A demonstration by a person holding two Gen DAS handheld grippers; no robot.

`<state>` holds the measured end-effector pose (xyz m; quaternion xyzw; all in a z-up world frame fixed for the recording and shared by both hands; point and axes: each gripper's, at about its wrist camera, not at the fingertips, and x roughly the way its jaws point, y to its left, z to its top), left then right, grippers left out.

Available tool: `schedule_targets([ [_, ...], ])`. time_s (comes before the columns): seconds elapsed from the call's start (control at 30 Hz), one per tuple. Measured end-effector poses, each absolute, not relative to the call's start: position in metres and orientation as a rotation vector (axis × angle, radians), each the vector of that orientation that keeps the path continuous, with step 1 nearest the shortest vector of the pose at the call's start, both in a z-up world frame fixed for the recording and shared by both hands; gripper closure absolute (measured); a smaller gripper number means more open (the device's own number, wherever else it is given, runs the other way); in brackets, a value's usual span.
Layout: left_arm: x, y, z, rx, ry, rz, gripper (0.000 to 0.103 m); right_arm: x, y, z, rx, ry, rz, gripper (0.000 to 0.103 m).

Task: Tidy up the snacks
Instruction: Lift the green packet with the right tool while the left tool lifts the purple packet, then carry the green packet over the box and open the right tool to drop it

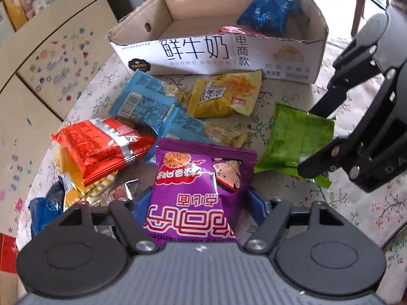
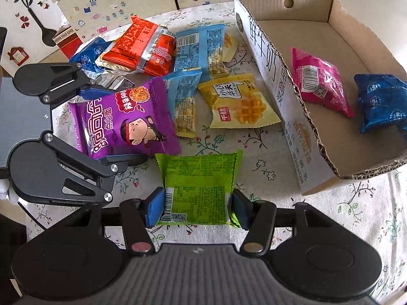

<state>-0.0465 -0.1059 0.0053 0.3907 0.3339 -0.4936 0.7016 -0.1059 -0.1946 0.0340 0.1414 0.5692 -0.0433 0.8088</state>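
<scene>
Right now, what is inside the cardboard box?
Inside the cardboard box lie a pink packet and a dark blue packet, apart from each other. Its near corner runs out of view, so anything there cannot be seen.

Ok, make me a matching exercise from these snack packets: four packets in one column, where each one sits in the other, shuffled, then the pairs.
Packets
1. purple packet
2. green packet
3. pink packet
4. yellow waffle packet

Places
A. inside the cardboard box, beside the dark blue packet
B. between the fingers of the right hand-held gripper
C. loose on the tablecloth, just outside the box's printed wall
D. between the fingers of the left hand-held gripper

Pairs: 1-D, 2-B, 3-A, 4-C
</scene>
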Motion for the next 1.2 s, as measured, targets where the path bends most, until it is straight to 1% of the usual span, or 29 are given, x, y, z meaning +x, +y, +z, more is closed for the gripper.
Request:
schedule_targets([
  [0.2, -0.051, -0.104, 0.011, 0.828, 0.76, -1.035, 0.029, -0.108, -0.196, 0.037, 0.306, 1.2, -0.081, 0.04],
  [0.43, -0.04, -0.089, 0.036, 0.656, 0.79, -0.957, 0.029, -0.108, -0.198, 0.052, 0.311, 1.141, -0.07, 0.04],
  [0.8, -0.031, -0.077, 0.077, 0.5, 0.731, -0.825, 0.029, -0.107, -0.202, 0.084, 0.285, 1.018, -0.075, 0.04],
  [1.2, -0.019, -0.085, 0.102, 0.377, 0.676, -0.658, 0.029, -0.103, -0.21, 0.111, 0.229, 0.903, -0.138, 0.04],
])
